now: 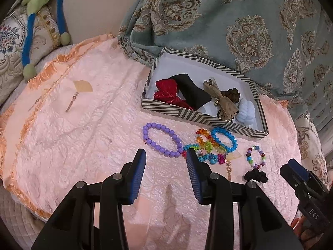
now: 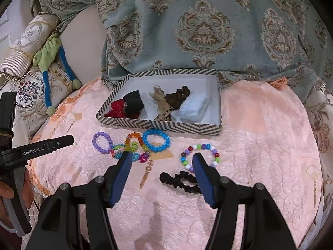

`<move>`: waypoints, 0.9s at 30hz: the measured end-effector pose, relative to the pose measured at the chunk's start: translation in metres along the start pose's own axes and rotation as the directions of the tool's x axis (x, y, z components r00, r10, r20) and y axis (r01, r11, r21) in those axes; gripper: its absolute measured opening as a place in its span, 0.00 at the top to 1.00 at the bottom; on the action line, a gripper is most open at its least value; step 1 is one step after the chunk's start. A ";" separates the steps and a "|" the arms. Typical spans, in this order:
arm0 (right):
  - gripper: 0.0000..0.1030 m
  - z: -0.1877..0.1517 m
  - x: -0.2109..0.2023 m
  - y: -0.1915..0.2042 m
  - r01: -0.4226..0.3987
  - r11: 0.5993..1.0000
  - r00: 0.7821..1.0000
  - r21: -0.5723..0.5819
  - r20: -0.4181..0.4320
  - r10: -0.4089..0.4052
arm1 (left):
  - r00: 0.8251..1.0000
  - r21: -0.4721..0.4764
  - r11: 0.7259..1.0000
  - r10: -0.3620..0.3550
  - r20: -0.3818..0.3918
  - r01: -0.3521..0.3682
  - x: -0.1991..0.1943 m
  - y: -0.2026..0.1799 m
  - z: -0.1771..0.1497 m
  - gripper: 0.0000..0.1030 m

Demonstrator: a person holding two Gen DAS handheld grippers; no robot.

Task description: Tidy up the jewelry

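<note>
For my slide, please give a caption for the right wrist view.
Open right gripper above black scrunchie, bead bracelets before striped box.

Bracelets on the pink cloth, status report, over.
Left gripper and right gripper open, empty. Bracelets loose beside striped box, none inside. Black scrunchie under right jaws.

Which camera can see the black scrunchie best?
The right wrist view. There the black scrunchie lies stretched out on the pink cloth between the open right gripper fingers, only its right end hidden. The left wrist view shows it as a small dark clump near the right side, with little shape visible.
</note>
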State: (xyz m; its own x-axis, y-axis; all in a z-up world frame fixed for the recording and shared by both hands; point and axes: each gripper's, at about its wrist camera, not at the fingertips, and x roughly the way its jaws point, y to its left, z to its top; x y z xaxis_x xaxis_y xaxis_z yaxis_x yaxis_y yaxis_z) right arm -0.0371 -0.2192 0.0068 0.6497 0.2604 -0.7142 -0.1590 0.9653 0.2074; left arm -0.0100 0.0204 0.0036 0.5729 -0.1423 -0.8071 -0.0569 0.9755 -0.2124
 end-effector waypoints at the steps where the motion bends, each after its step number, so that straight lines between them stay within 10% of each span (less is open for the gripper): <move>1: 0.38 0.000 0.001 0.000 -0.001 1.000 1.000 0.000 -0.002 0.001 | 1.000 0.002 1.000 0.000 -0.001 0.000 0.001 0.000 0.000 0.77; 18: 0.45 0.019 0.077 -0.006 -0.045 0.998 0.995 -0.039 -0.095 0.041 | 0.990 -0.256 0.962 -0.118 -0.084 0.093 0.061 0.062 0.014 0.62; 27: 0.68 0.026 0.137 -0.004 -0.035 0.995 0.983 -0.088 -0.182 0.019 | 0.991 -0.182 0.983 -0.031 -0.130 0.007 0.104 0.045 0.023 0.61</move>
State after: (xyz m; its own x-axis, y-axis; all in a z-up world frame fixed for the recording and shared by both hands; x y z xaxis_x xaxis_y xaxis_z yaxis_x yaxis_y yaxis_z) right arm 0.0716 -0.1878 -0.0746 0.5007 0.2781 -0.8197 -0.2466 0.9536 0.1729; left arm 0.0659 0.0537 -0.0769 0.4634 -0.1927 -0.8650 -0.2007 0.9279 -0.3142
